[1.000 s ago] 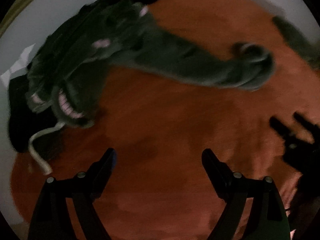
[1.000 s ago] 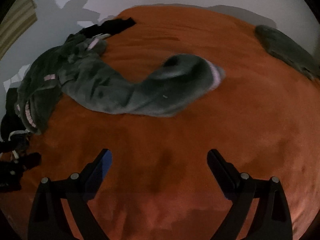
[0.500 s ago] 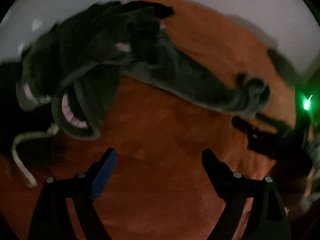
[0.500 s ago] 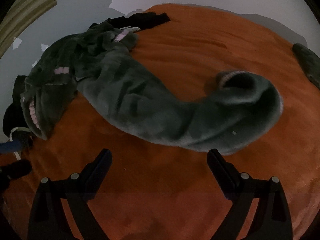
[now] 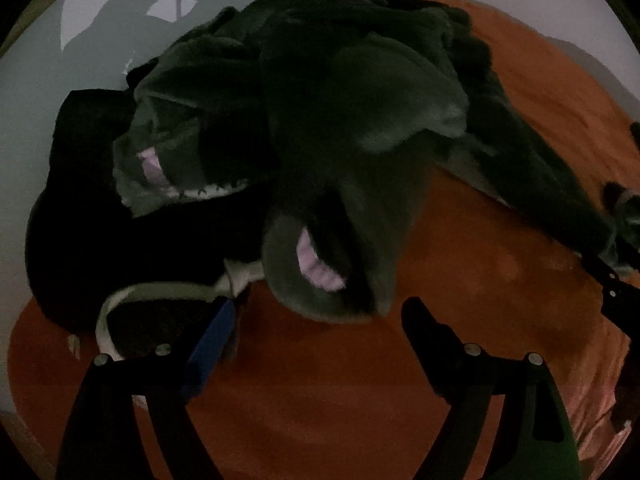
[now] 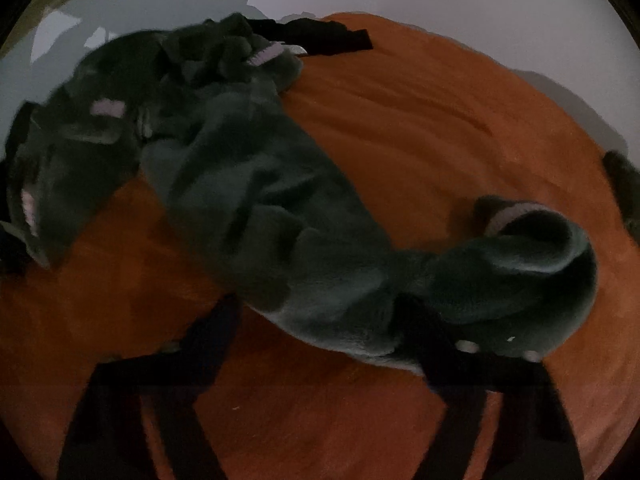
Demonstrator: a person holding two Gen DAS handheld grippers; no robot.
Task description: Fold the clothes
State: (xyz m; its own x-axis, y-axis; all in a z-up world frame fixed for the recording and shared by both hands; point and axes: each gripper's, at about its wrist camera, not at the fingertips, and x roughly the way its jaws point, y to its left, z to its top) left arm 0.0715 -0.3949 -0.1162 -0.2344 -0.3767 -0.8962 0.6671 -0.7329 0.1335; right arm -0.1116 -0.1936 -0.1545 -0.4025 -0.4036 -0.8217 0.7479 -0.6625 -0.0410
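Left gripper (image 5: 320, 320): jaws spread wide, gripping nothing, now close against a cuffed opening of the dark green garment (image 5: 352, 128), which was well ahead a second ago. Right gripper (image 6: 320, 312): jaws also apart; the garment's long sleeve (image 6: 500, 264) now lies between and across the finger tips, where earlier it lay clear ahead. The garment sprawls crumpled on the orange bed cover (image 6: 420, 128). A black item (image 5: 92, 200) with a white cord (image 5: 160, 292) lies beside it.
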